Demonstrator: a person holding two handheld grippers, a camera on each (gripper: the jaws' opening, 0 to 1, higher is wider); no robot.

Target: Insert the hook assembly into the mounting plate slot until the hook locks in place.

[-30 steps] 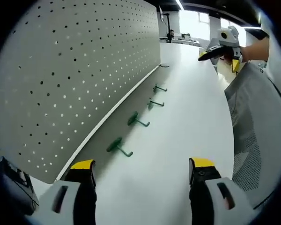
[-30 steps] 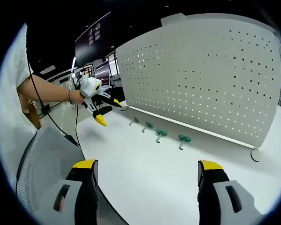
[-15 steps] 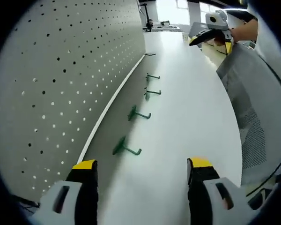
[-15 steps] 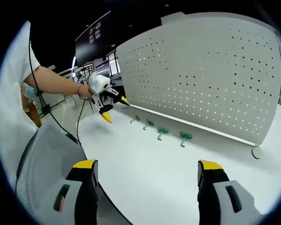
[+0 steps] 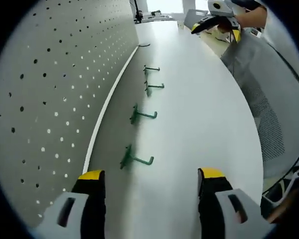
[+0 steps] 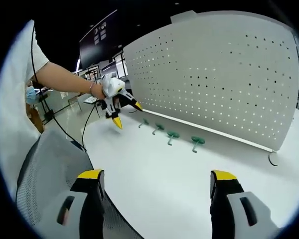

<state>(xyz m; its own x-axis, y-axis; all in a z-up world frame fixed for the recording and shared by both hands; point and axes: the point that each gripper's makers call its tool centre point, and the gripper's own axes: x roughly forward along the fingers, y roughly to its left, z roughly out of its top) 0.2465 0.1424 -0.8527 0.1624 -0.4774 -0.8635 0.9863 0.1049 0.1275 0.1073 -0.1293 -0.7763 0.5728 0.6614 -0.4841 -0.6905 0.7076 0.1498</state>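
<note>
A: Four green hooks lying in a row on the white bench (image 5: 199,99), just beside the foot of the perforated panel (image 5: 50,79). Nearest hook (image 5: 134,159) at about 12 o'clock from the left gripper (image 5: 149,180), slightly toward 11; the next hook (image 5: 141,114) beyond it, two more further along.

B: Probably light and stiff, judging by the thin wire stem and small flat base. Likely to skid on that smooth top if nudged. Best taken across the stem near the base, leaving the hooked tip free for the panel holes.

A: Left gripper released, jaws spread wide, nothing between them, well short of the nearest hook. Seen from the right gripper view, carried by a hand (image 6: 95,89) at 10 o'clock over the bench.

B: Right gripper (image 6: 157,180) likewise released and empty, well apart from the row (image 6: 171,136) at 12 o'clock.

A: Panel upright, dotted with holes, running the length of the bench. Mesh chair back (image 6: 50,169) at 8 o'clock. Dark curved piece (image 6: 272,159) lying near the panel's far end, too small to identify.

B: Open office room behind, bright windows.
</note>
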